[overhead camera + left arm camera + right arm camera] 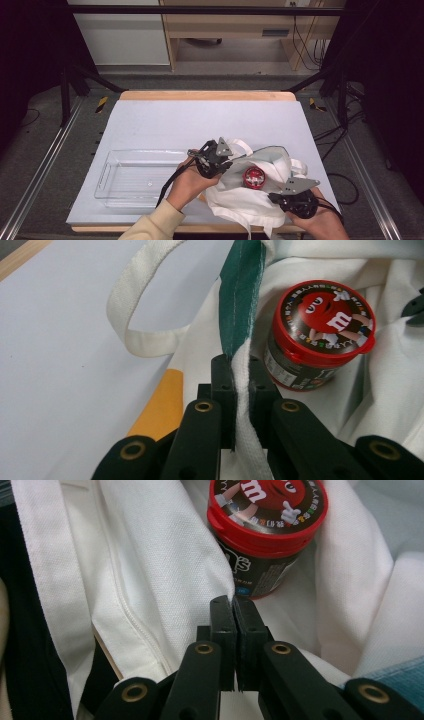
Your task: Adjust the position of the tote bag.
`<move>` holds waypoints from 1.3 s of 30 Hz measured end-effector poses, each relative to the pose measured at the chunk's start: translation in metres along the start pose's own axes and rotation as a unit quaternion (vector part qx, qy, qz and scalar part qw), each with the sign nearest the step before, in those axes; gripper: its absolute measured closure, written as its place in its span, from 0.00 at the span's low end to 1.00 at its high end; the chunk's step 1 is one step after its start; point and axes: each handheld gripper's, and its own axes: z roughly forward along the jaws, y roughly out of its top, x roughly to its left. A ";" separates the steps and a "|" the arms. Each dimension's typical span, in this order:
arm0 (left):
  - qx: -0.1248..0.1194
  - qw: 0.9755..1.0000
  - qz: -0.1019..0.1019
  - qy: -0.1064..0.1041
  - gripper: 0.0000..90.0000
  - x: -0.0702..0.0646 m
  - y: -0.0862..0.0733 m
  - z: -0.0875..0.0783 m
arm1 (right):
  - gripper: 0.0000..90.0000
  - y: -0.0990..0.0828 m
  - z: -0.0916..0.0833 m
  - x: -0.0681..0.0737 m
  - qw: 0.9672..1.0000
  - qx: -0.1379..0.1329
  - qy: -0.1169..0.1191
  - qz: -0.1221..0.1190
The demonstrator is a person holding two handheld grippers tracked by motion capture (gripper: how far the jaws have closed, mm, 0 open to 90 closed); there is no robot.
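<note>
So I've got the white tote bag slumped at the table's near right, mouth gaping, with a green-trimmed rim and a red-lidded candy jar standing inside. My left gripper reaches in from the bag's left, clamped tight on the rim fabric. The right gripper sits at the near right edge, jaws pinched onto the cloth too.

Table with tray, bag
</note>
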 end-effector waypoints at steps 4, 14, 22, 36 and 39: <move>-0.001 1.000 -0.007 0.008 0.96 0.006 -0.002 0.001 | 1.00 -0.003 0.001 0.001 1.000 -0.001 0.005 0.000; 0.010 0.999 -0.025 0.018 0.96 0.021 -0.006 0.005 | 1.00 -0.007 0.001 0.003 1.000 -0.003 0.010 0.003; 0.014 0.999 -0.037 0.024 0.96 0.030 -0.009 0.008 | 1.00 -0.009 0.001 0.005 1.000 -0.003 0.009 0.003; 0.021 0.998 -0.050 0.028 0.96 0.039 -0.013 0.013 | 1.00 -0.011 0.001 0.007 1.000 -0.001 0.011 0.001; 0.024 0.998 -0.052 0.030 0.96 0.040 -0.014 0.014 | 1.00 -0.011 0.001 0.007 1.000 -0.001 0.012 0.001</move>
